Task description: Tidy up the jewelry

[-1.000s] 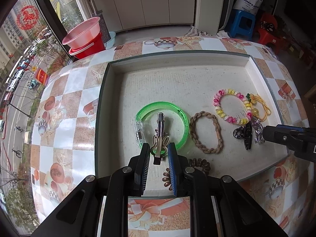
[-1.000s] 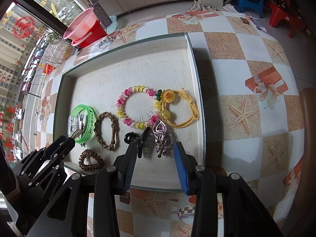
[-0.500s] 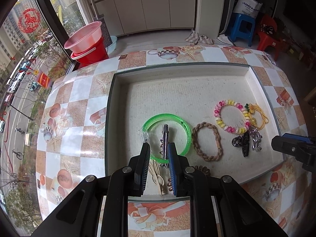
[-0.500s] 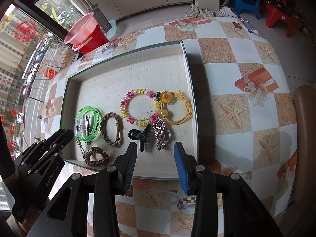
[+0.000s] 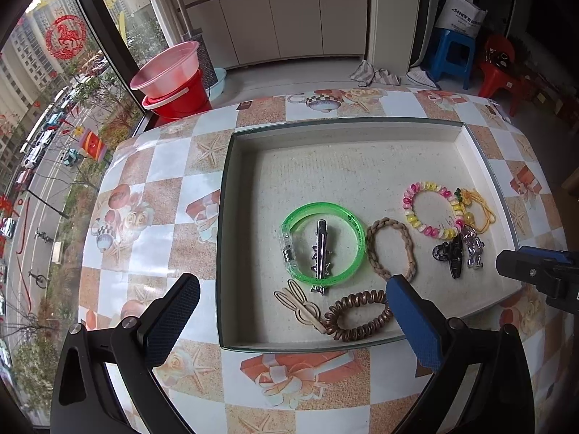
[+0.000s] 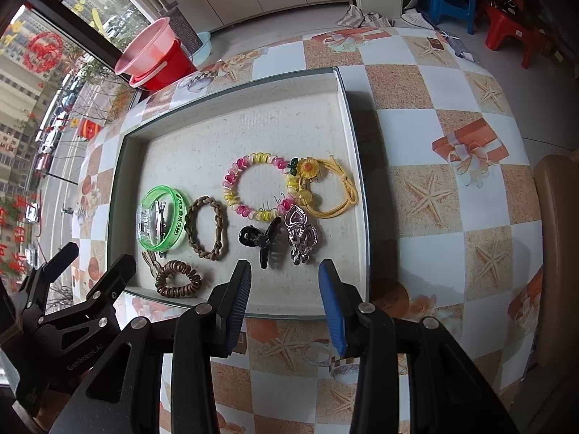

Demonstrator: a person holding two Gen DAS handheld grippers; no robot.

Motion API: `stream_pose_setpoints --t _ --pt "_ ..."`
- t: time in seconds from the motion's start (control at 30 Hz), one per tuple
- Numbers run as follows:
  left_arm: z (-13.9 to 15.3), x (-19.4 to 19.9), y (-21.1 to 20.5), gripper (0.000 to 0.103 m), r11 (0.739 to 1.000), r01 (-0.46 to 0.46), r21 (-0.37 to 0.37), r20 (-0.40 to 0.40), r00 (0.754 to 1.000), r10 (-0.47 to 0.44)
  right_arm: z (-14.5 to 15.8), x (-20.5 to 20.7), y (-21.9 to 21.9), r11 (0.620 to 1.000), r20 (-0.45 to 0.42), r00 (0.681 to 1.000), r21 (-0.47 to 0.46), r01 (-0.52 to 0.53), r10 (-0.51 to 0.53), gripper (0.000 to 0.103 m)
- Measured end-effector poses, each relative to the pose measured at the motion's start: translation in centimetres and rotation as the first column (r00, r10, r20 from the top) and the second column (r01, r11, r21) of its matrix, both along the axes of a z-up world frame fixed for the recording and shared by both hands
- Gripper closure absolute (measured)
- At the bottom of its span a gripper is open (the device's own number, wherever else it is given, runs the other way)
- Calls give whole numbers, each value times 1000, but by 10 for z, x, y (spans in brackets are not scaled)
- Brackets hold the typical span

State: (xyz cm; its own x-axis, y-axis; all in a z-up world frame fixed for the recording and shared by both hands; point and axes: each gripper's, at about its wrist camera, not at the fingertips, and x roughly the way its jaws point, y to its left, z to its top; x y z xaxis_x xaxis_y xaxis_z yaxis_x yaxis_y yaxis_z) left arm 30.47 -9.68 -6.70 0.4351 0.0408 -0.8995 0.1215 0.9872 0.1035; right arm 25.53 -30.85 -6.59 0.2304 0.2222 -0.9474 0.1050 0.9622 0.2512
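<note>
A shallow white tray [image 5: 362,133] [image 6: 353,137] holds the jewelry. A green bangle [image 5: 322,246] [image 6: 163,217] has a silver hair clip [image 5: 320,253] inside it. Near the front lie a beige rabbit clip [image 5: 298,305] and a brown coil hair tie [image 5: 356,316] [image 6: 177,278]. To the right are a braided brown tie [image 5: 391,251] [image 6: 208,228], a pink-yellow bead bracelet [image 5: 430,209] [image 6: 253,188], a yellow flower tie [image 6: 325,188], a black claw clip [image 5: 450,253] [image 6: 266,242] and a clear heart clip [image 6: 302,235]. My left gripper [image 5: 289,311] is wide open and empty at the tray's front. My right gripper [image 6: 284,289] is open and empty.
The tray sits on a checked tablecloth [image 5: 152,224] with starfish prints. Red and pink basins [image 5: 170,76] stand on the floor behind the table. Blue and red stools [image 5: 452,54] are at the back right. A brown chair back [image 6: 557,235] is at the right.
My left gripper opened, let go of the rabbit clip beside the coil tie, and pulled back and up. My right gripper also drew back from the tray.
</note>
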Motion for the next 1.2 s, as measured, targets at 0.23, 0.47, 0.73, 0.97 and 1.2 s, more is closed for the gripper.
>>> stream_pose_setpoints --t 0.23,0.47,0.73,0.97,1.2 --pt "2 -18 6 0 1000 -8 5 -23 1000 8 -1 -8 9 1000 -17 1000 5 -17 17 43" --pt "5 -47 14 0 1000 0 5 -33 999 0 1 -28 16 999 -30 999 24 -28 29 26" --pt "11 -79 27 0 999 -31 -18 -38 999 30 0 -60 21 999 -32 999 39 -30 31 15" --pt "11 -105 37 0 998 -60 -4 -46 997 60 6 -89 29 999 24 999 -6 -38 38 15" --pt "17 -128 42 0 998 -52 -20 -22 998 51 16 -116 44 987 100 989 -131 -91 104 15"
